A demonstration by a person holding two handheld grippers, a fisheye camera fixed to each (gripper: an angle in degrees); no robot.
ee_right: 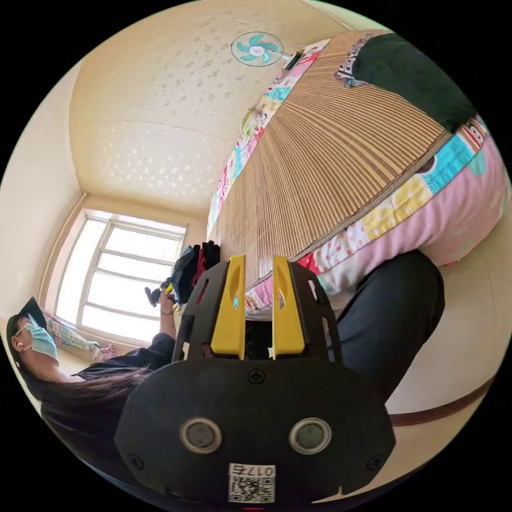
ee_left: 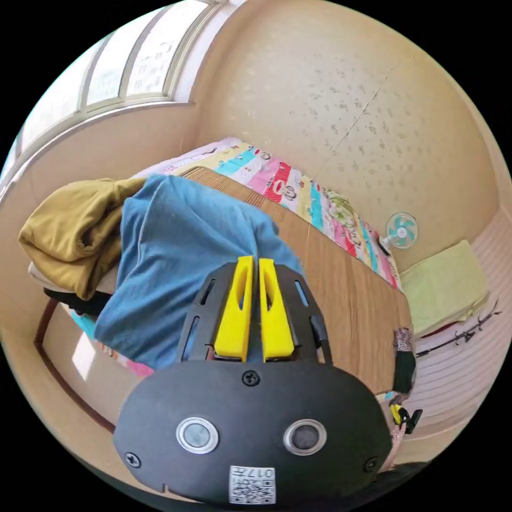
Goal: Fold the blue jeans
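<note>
The left gripper [ee_left: 255, 262], jaws nearly together, may pinch the blue jeans [ee_left: 176, 250] bunched on the bamboo mat [ee_left: 341, 288], its tips hiding the contact, while the right gripper [ee_right: 255, 260] gapes empty.

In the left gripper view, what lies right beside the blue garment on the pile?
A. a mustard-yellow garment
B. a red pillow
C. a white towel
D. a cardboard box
A: a mustard-yellow garment lies bunched against the blue garment at the bed's end.

jeans [ee_left: 176, 250]: soft matt blue cloth | mat [ee_right: 330, 165]: ribbed woven bamboo (slight sheen) | jaws: smooth yellow plastic
</note>
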